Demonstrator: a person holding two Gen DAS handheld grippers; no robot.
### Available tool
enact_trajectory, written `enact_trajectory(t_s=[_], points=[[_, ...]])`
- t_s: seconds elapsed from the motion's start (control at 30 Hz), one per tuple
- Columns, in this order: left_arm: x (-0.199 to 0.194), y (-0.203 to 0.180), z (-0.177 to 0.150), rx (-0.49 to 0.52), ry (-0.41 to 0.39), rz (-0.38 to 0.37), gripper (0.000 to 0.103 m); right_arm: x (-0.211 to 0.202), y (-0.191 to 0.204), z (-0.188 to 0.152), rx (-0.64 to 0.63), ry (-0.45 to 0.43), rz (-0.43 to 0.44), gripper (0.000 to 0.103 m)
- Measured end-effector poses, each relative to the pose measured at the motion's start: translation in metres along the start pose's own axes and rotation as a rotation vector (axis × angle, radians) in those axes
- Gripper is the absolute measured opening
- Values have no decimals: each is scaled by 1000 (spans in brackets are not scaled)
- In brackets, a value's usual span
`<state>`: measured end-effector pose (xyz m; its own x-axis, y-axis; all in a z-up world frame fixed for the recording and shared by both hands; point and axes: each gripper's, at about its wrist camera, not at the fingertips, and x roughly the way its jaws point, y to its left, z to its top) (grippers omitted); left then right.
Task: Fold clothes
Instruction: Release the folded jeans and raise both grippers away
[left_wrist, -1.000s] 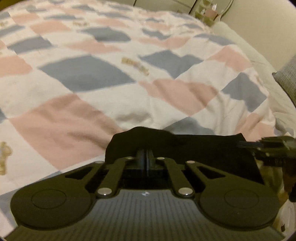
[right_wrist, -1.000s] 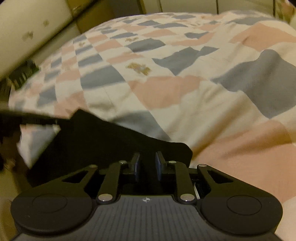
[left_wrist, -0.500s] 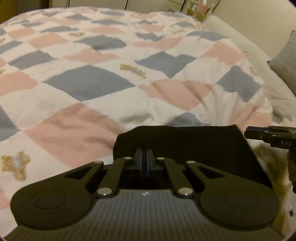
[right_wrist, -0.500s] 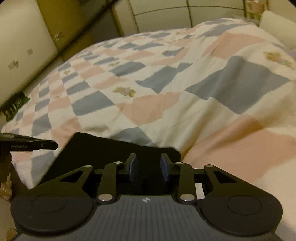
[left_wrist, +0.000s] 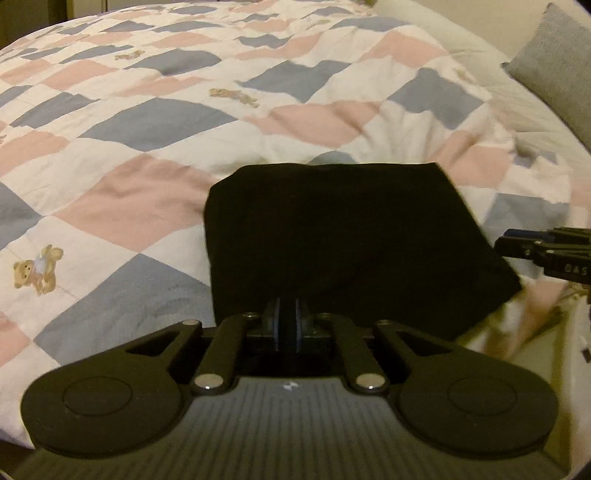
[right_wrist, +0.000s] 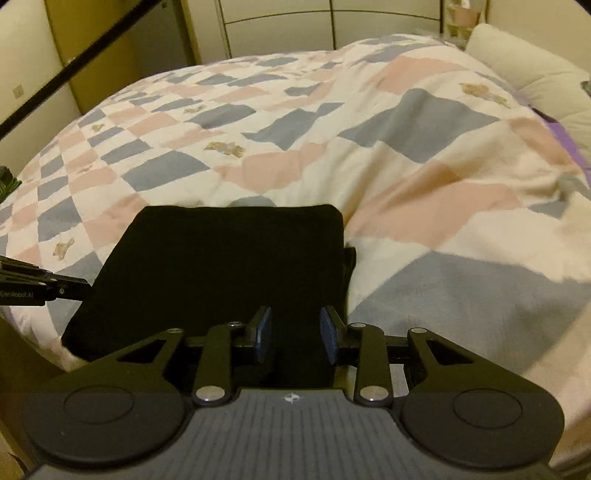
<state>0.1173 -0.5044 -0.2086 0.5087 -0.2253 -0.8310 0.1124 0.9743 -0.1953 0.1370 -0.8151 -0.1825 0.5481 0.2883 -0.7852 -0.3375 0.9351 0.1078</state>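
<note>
Comparing with half a second ago, the right gripper (right_wrist: 295, 338) is seen spread wider, released over the black garment (right_wrist: 221, 269), while the left gripper (left_wrist: 287, 328) is kept clenched on the garment's near edge. The soft, matte cloth is folded into a flat rectangle, its long axis running 9 to 3 o'clock, at the near edge of the chequered quilt (left_wrist: 147, 122) on the bed
</note>
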Motion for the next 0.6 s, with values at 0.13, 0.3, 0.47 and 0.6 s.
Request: enact_trajectory(t_s=[0.13,0.3,0.47,0.6], points=[[26,-3,-8,-26,134,73,6,18,0,-22,55,96,-79,40],[3,-20,10,-16,156,149,7,-15,5,-6,195,72,-45,43],[-40,-38,22,9,148,179,20,-46,12,-5,334,97,13,53],[-74,-48,23,14,123,183,22,-67,24,-8,378,107,29,63]])
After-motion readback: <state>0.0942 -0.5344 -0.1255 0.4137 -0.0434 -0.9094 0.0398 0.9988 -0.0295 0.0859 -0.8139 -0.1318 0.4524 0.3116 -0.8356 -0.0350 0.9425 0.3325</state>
